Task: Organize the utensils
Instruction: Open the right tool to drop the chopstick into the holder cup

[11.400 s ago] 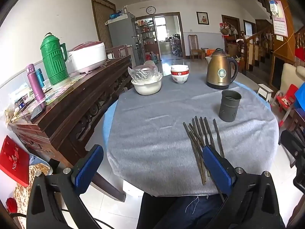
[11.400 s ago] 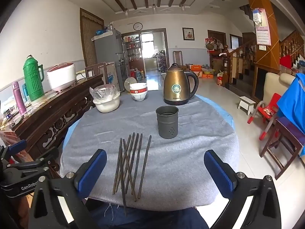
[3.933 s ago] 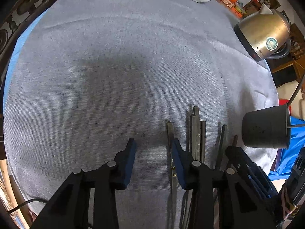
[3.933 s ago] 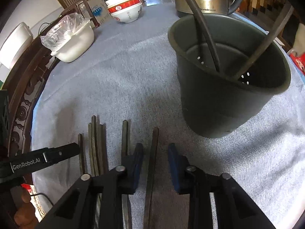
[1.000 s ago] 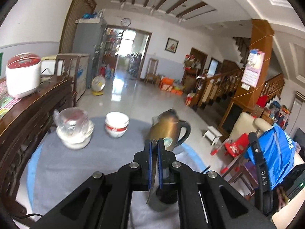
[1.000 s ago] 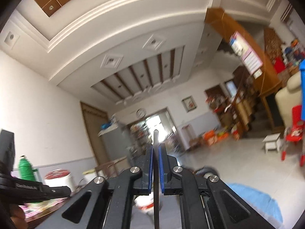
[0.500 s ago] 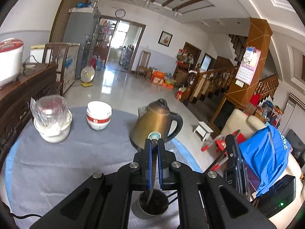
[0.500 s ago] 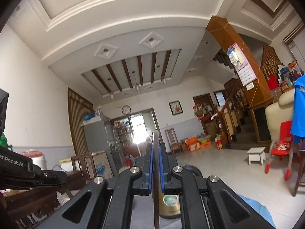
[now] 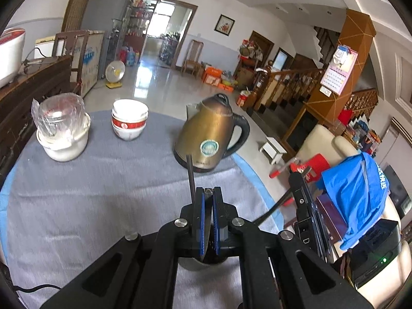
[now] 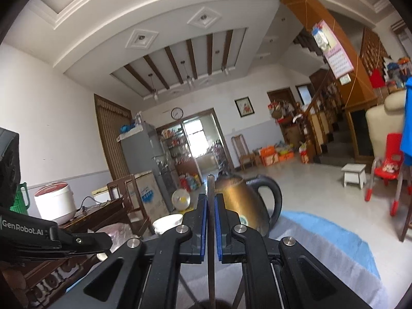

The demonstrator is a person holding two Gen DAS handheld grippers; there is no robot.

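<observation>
My left gripper [image 9: 208, 193] is shut on a dark chopstick [image 9: 208, 221] held upright over the dark utensil cup [image 9: 198, 264], whose rim shows just below the jaws. Two other chopsticks [image 9: 191, 180] stick up out of the cup. My right gripper [image 10: 211, 198] is shut on another dark chopstick [image 10: 210, 231], held upright, its lower end near the cup's rim [image 10: 208, 305] at the bottom edge. The right gripper's body [image 9: 306, 211] shows at the right of the left wrist view, and the left gripper's body [image 10: 38, 237] at the left of the right wrist view.
On the grey cloth table [image 9: 90, 193] stand a brass kettle [image 9: 211, 139], stacked red-and-white bowls [image 9: 129, 122] and a white pot with a plastic bag [image 9: 61, 131]. A wooden sideboard [image 9: 23, 97] runs along the left. A blue cloth [image 9: 358, 195] hangs at right.
The left gripper has lowered with its chopstick toward the cup, which now sits right under the jaws. The right gripper has tilted down, bringing the kettle and table into view.
</observation>
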